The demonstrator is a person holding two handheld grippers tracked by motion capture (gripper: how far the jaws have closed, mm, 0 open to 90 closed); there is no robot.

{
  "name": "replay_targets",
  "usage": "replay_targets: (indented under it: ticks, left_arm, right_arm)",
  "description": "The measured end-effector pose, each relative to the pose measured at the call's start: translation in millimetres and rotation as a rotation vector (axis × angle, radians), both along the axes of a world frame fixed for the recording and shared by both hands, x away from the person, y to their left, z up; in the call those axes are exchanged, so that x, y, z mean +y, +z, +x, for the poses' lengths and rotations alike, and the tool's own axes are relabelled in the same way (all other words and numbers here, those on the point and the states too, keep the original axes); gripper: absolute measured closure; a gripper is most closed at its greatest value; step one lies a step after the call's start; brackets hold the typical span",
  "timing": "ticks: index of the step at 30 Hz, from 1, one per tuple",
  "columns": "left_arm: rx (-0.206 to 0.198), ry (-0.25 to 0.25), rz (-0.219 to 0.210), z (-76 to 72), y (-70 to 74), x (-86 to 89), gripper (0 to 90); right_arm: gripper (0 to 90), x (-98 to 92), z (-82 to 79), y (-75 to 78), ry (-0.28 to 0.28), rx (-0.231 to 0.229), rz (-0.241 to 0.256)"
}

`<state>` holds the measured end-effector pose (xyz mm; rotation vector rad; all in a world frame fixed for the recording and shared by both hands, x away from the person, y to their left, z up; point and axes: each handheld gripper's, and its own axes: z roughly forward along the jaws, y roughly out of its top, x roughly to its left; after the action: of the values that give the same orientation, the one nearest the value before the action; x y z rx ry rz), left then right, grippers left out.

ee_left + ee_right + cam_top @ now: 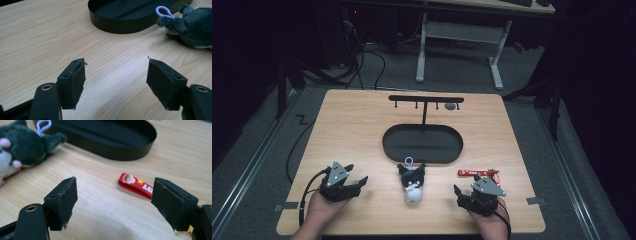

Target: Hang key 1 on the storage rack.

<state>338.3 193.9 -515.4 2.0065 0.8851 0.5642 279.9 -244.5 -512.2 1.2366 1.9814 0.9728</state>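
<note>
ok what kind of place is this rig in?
Probably a lab or data-collection workspace: a wooden table on dark carpet, cables trailing across the floor, and a height-adjustable desk frame behind.

Dark grey-and-white plush keychain (412, 182) with white loop, lying flat mid-worktop, just in front of the tray. Red printed strap (475, 173) flat to its right, apart.

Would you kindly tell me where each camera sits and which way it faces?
High view: above the person's side, looking forward and down on the table; left gripper and right gripper enter below.
Left gripper view: rides that gripper, facing the black tray; jaws apart.
Right gripper view: rides that gripper, facing the red strap; jaws apart.
All share the tray and plush toy.
</note>
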Motion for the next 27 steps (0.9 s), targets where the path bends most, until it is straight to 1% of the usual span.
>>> replay_targets:
  ticks: [1, 3, 5, 8, 10, 11, 12, 13, 14, 15, 16, 17, 18, 19, 21, 23, 24, 25, 26, 27]
  left_arm:
    - [-0.002, -0.002, 0.001, -0.5, 0.0, -0.4, 31.5]
    - [-0.007, -0.002, -0.002, -1.5, 0.2, -1.7, 31.6]
    - [-0.013, -0.006, 0.0, -2.4, 0.5, -3.2, 32.2]
    - [-0.007, -0.015, 0.001, -3.1, -0.1, -4.9, 33.0]
    - [-0.003, -0.012, 0.002, -3.4, -0.4, -4.7, 34.0]
    - [0.005, -0.015, -0.002, -3.7, 0.2, -4.2, 34.6]
    - [0.001, -0.019, -0.004, -4.0, 0.9, -4.4, 35.1]
    - [0.001, -0.019, -0.004, -4.0, 0.9, -4.4, 35.4]
    - [-0.01, -0.026, 0.002, -4.5, 1.6, -4.3, 35.9]
    - [-0.01, -0.027, 0.001, -4.3, 1.8, -3.8, 36.1]
    - [-0.01, -0.027, 0.001, -4.3, 1.8, -3.8, 36.4]
    - [-0.008, -0.026, -0.004, -3.9, 1.9, -3.2, 36.4]
    - [-0.004, -0.023, -0.009, -3.5, 2.3, -1.9, 36.9]
    - [-0.004, -0.023, -0.009, -3.5, 2.3, -1.9, 36.9]
    - [-0.008, -0.017, -0.012, -3.4, 2.7, -0.6, 36.4]
    - [-0.008, -0.013, -0.011, -3.3, 2.7, 0.0, 36.0]
    - [-0.008, -0.013, -0.011, -3.3, 2.7, 0.0, 35.7]
    - [-0.008, -0.012, -0.009, -3.4, 2.8, 0.1, 35.7]
    - [-0.016, -0.01, -0.007, -4.0, 2.9, 0.2, 34.9]
    - [-0.016, -0.01, -0.007, -4.0, 2.9, 0.2, 34.8]
  right_arm:
    - [21.4, 3.0, -1.3, -0.8, 0.012, 0.018, -0.013]
    - [21.4, 4.2, -1.8, -0.9, 0.019, 0.025, -0.018]
    - [21.4, 7.3, -2.6, -0.8, 0.034, 0.042, -0.027]
    - [21.0, 9.0, -2.1, -0.1, 0.043, 0.058, -0.028]
    - [20.7, 9.2, -0.8, 0.3, 0.037, 0.075, -0.03]
    - [20.7, 9.1, 0.2, 0.6, 0.035, 0.082, -0.031]
    - [20.7, 8.5, 1.9, 1.4, 0.039, 0.093, -0.036]
    - [20.7, 8.5, 1.9, 1.4, 0.039, 0.093, -0.036]
    - [20.9, 6.0, 7.1, 3.7, 0.031, 0.126, -0.028]
    - [20.9, 4.2, 9.6, 4.7, 0.026, 0.141, -0.019]
    - [20.9, 4.2, 9.6, 4.7, 0.026, 0.141, -0.019]
    - [21.1, 2.5, 11.6, 5.3, 0.023, 0.151, -0.014]
    - [22.2, 0.5, 14.7, 6.8, 0.018, 0.178, -0.005]
    - [23.1, -0.1, 15.9, 7.4, 0.018, 0.188, -0.006]
    - [23.4, -0.4, 19.0, 8.5, 0.014, 0.213, 0.012]
    - [24.5, 0.1, 22.3, 10.5, 0.011, 0.237, 0.02]
    - [24.6, 0.7, 23.7, 11.7, 0.014, 0.246, 0.014]
    - [24.6, 0.7, 23.7, 11.7, 0.014, 0.246, 0.014]
    - [24.5, 2.3, 26.1, 14.4, 0.017, 0.264, -0.01]
    - [24.5, 2.3, 26.1, 14.4, 0.017, 0.264, -0.01]
